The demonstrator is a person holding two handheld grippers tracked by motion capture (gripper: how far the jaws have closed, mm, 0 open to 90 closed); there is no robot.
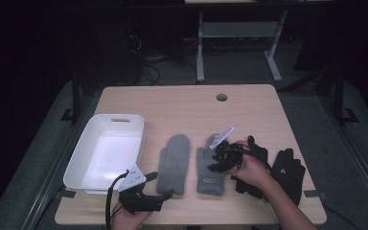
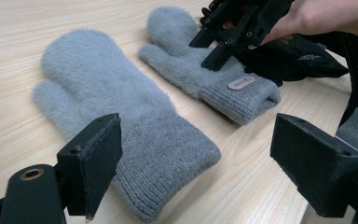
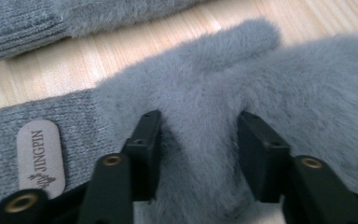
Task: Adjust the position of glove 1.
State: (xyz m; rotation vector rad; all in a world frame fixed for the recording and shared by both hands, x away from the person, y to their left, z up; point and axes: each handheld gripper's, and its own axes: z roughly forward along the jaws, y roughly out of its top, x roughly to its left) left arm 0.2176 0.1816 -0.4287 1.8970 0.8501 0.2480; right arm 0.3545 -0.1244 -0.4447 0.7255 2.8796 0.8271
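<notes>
The right gripper (image 1: 219, 160) is pressed down on the right-hand grey mitten (image 1: 210, 167), its two jaws set partway apart with a ridge of the fuzzy fabric (image 3: 200, 140) bunched between them; they are not clamped fully together. A leather label reading JINGPIN (image 3: 40, 156) sits on that mitten's ribbed cuff, just beside the jaws. The left gripper (image 1: 157, 184) hangs released, jaws spread wide, at the near edge of the table (image 1: 182, 100), just short of the cuff of the other grey mitten (image 1: 173, 163). That makes two grey mittens, lying side by side, fingers away from the person, close but apart. Two black gloves (image 1: 280, 172) lie to the right, partly hidden by the right hand (image 1: 250, 168). One white bin (image 1: 106, 151) stands at the left, beside the mittens.
</notes>
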